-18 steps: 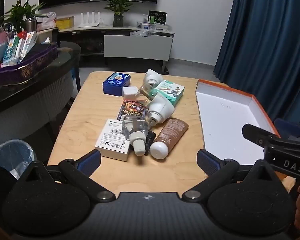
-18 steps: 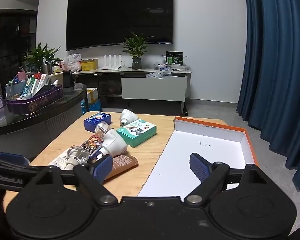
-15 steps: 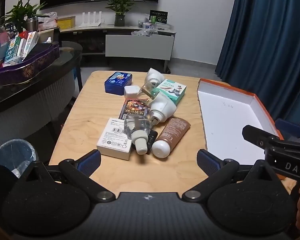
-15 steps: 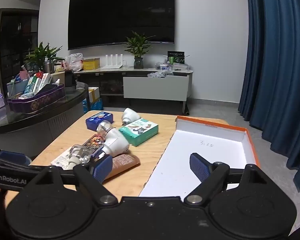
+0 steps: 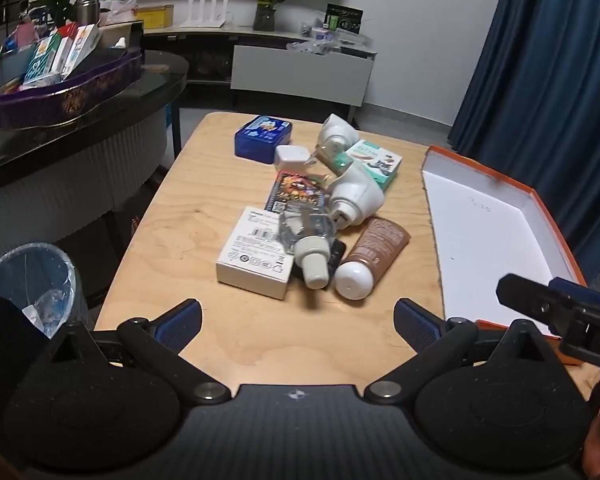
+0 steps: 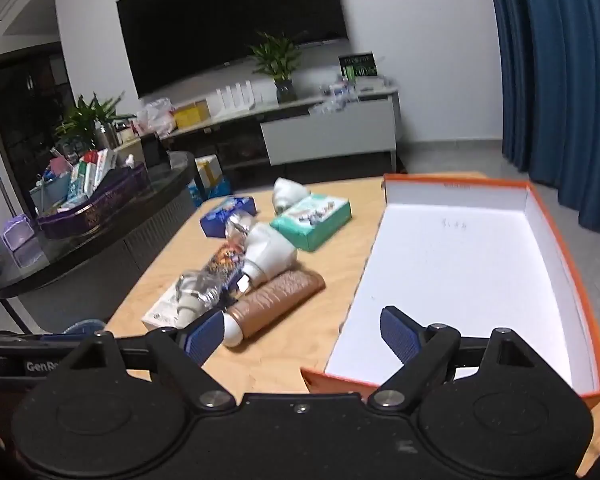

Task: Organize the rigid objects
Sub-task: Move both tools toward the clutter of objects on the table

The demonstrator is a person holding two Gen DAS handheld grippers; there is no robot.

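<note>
Both tools have advanced toward the pile since the earlier frames, and the right view now tilts. Largest is the pale wooden tabletop (image 5: 220, 184); on its right side lies the shallow orange cardboard box with white inside (image 6: 460, 264), nothing in it. Left of the box sits the jumble: a white flat carton (image 5: 256, 256), a teal carton (image 6: 312, 218), a blue tin (image 5: 263, 137), a brown squeeze tube with white cap (image 5: 370, 254), and a clear glass bottle (image 5: 309, 236) resting across the carton. The left tool (image 5: 296, 320) and right tool (image 6: 304, 332) both hang spread wide, gripping nothing. Best take the tube first, across its body, since it lies nearest the box.
</note>
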